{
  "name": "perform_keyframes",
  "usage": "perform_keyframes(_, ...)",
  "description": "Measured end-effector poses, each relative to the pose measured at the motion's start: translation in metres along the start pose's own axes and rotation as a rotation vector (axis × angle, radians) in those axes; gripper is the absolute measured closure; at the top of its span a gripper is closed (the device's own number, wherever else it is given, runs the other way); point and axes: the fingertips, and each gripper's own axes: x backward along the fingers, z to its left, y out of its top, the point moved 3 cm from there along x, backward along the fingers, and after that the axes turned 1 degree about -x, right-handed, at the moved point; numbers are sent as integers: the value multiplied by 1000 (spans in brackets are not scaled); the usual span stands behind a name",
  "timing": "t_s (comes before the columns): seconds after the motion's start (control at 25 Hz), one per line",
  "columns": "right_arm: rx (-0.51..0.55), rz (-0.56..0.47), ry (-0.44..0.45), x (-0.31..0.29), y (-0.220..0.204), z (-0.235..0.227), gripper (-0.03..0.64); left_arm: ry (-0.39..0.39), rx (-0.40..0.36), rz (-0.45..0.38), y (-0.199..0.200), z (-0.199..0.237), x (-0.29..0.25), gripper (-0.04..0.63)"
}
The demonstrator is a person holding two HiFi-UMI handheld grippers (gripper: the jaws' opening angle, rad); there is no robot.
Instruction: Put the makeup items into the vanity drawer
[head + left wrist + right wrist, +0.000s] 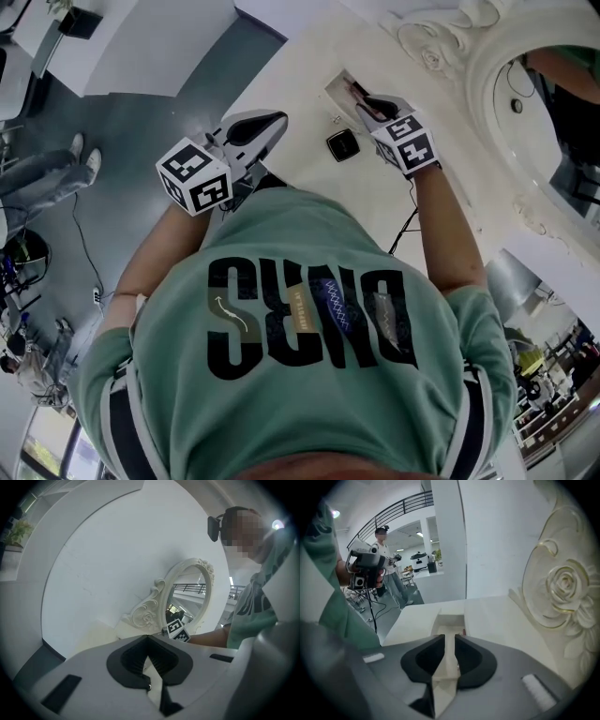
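A small black square compact sits on the white counter, at seven o'clock from the open drawer. The right gripper hovers over the drawer, fingers barely parted and empty. I'd widen them and come squarely down on the compact. The left gripper has its fingers closed on nothing.

We saw an ornate white mirror frame with a carved rose at its base. Below lay a grey floor, crossed by a thin dark cable. At the left edge stood someone's legs in grey trousers and white shoes. A green shirt with black lettering filled the foreground. Further off we noted a dark balcony railing, a standing person and a potted plant.
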Motion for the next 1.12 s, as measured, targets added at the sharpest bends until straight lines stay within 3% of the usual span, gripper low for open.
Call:
perform_keyframes(0.24, -112, -217, -29, 63, 13, -7, 541, -52, -38, 19, 7, -23, -24, 592)
perform_keyframes(0.52, -241, -465, -66, 176, 3, -13, 546, -137, -109, 23, 24, -69, -63, 592)
perform_keyframes(0.84, -288, -644, -267, 318, -42, -14, 557, -298, -222, 6, 46, -152, -121, 592)
perform_keyframes(1.12, -364, -723, -412, 391, -102, -16, 591, -375, -253, -3, 45, -201, -155, 592)
